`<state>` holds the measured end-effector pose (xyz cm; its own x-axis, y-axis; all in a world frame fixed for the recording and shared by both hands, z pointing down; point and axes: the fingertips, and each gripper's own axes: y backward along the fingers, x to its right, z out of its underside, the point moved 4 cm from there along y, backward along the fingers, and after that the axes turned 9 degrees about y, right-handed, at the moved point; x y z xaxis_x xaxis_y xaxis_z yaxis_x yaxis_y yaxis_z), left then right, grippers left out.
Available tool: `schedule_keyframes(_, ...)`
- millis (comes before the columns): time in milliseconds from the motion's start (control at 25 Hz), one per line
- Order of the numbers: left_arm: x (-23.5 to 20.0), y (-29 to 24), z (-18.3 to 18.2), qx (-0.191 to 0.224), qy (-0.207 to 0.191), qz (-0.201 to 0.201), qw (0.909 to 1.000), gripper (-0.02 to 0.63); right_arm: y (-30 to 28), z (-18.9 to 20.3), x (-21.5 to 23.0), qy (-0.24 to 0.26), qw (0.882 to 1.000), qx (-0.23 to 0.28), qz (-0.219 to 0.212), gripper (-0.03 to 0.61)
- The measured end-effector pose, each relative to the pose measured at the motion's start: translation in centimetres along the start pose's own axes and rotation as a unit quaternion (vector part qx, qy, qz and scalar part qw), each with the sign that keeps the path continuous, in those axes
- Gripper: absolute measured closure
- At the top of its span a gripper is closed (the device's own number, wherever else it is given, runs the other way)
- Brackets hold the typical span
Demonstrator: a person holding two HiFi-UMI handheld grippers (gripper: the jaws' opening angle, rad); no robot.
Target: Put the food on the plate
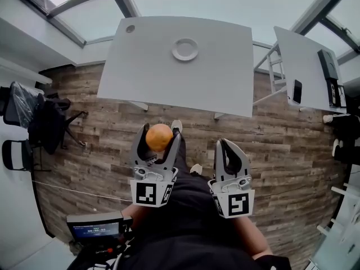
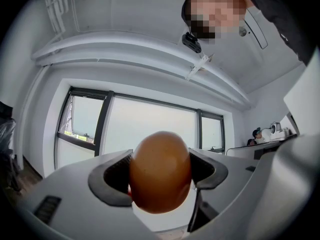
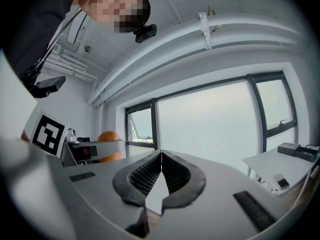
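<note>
While clamping the orange, the left gripper sits well short and slightly left of the plate, nearer than the closed, empty right gripper.

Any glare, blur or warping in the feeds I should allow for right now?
Head view: strong fisheye, the table edges bow, but the plate is sharp and evenly lit. Left gripper view: bright window backlights the orange, which is near and slightly soft. Right gripper view: window washed out likewise; shut jaws sharp, frame corners dark.
</note>
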<state>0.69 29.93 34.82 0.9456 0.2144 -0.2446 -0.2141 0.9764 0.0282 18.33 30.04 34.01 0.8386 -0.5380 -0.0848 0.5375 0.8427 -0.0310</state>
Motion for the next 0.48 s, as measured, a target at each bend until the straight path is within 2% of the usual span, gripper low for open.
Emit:
schedule_keyframes(240,-5.7,-8.4,-0.6,-0.014,0.015,0.002,0.9998,0.28,-10.6,0.2,1.4,0.003,1.0,-0.022,-0.009,0.571)
schedule_keyframes(480,-9.6,-13.0,-2.1,-0.015,0.019,0.003,0.9997,0.28,-16.8,0.3,1.8,0.007,0.999,-0.046,-0.019,0.571)
